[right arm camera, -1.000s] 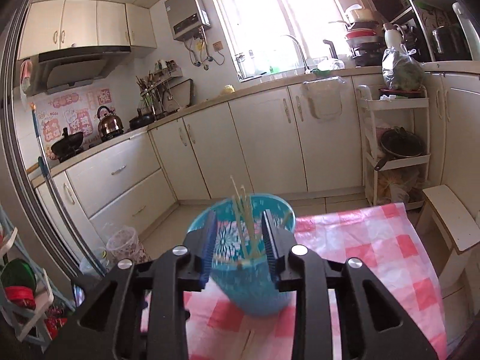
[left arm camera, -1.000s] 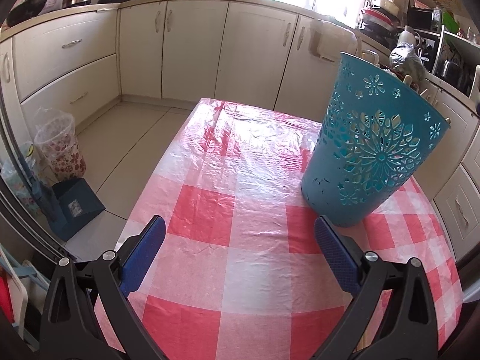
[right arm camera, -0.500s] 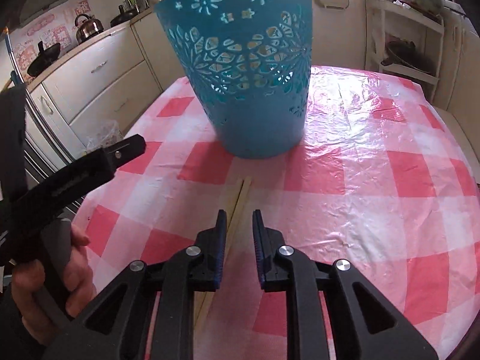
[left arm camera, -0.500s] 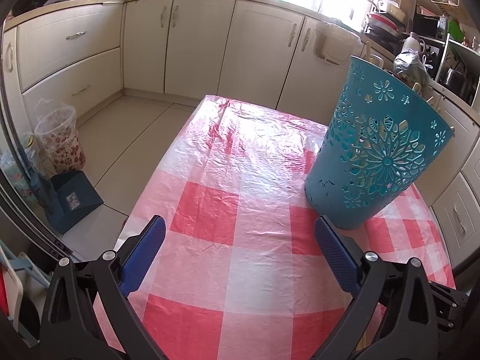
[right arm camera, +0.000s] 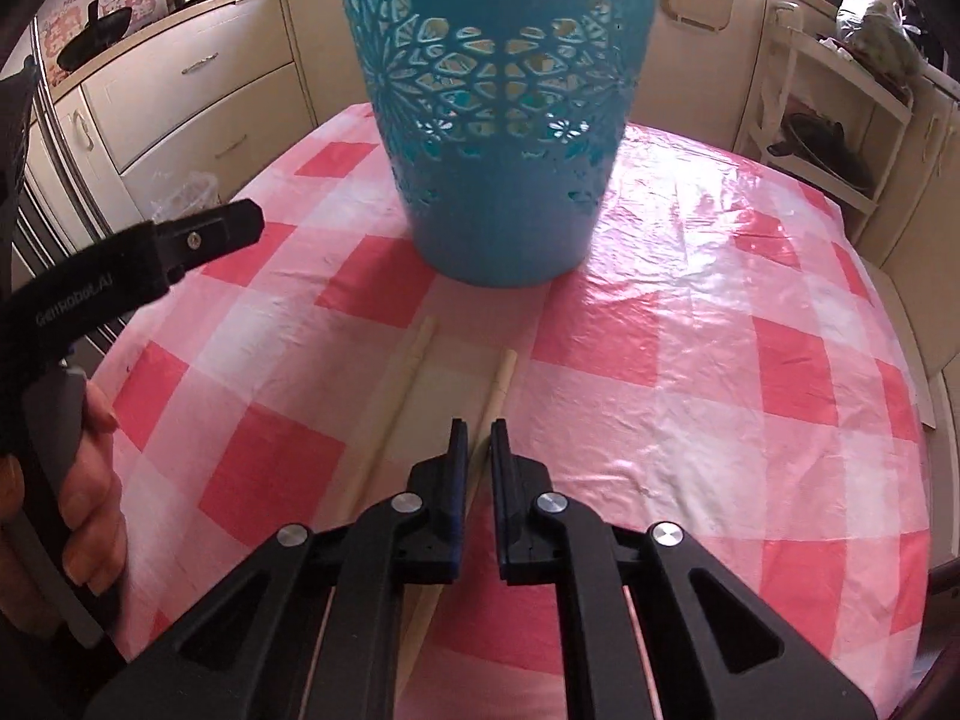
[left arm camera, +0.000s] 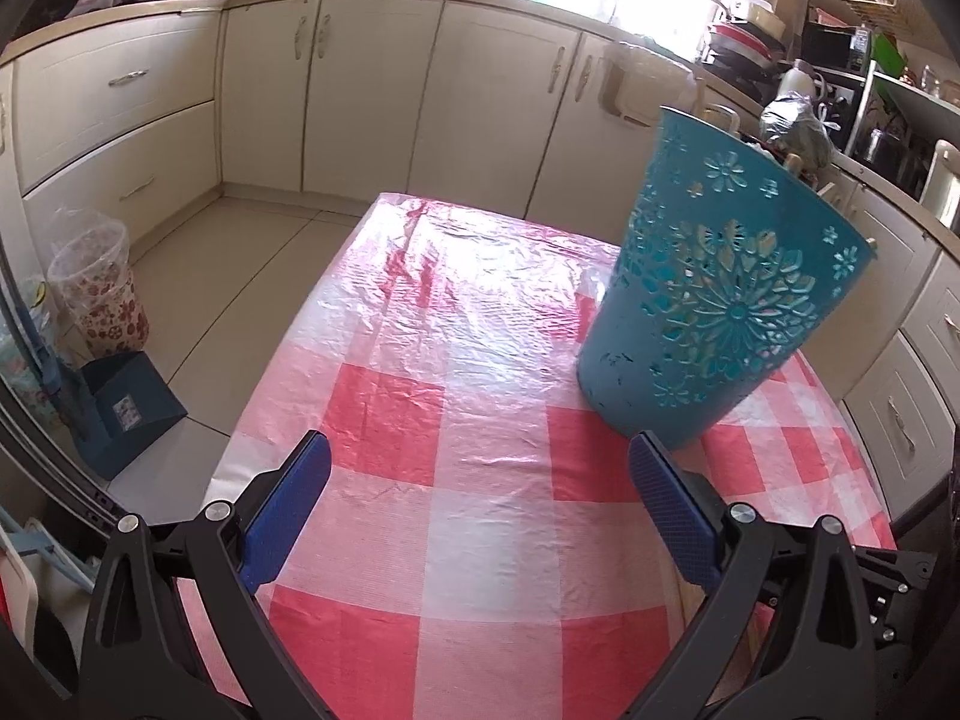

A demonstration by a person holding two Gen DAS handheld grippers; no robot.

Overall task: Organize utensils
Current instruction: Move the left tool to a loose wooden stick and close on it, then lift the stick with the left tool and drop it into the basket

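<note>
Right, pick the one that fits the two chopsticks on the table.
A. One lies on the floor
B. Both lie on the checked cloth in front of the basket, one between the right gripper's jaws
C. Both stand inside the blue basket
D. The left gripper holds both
B: both chopsticks lie on the checked cloth before the blue basket; the right gripper has just closed its jaws around the right one.

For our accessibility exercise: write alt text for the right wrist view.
The right gripper has just closed on one of two chopsticks lying on a red-checked tablecloth, before a blue cut-out basket. A hand holds the left gripper at the picture's left.
</note>
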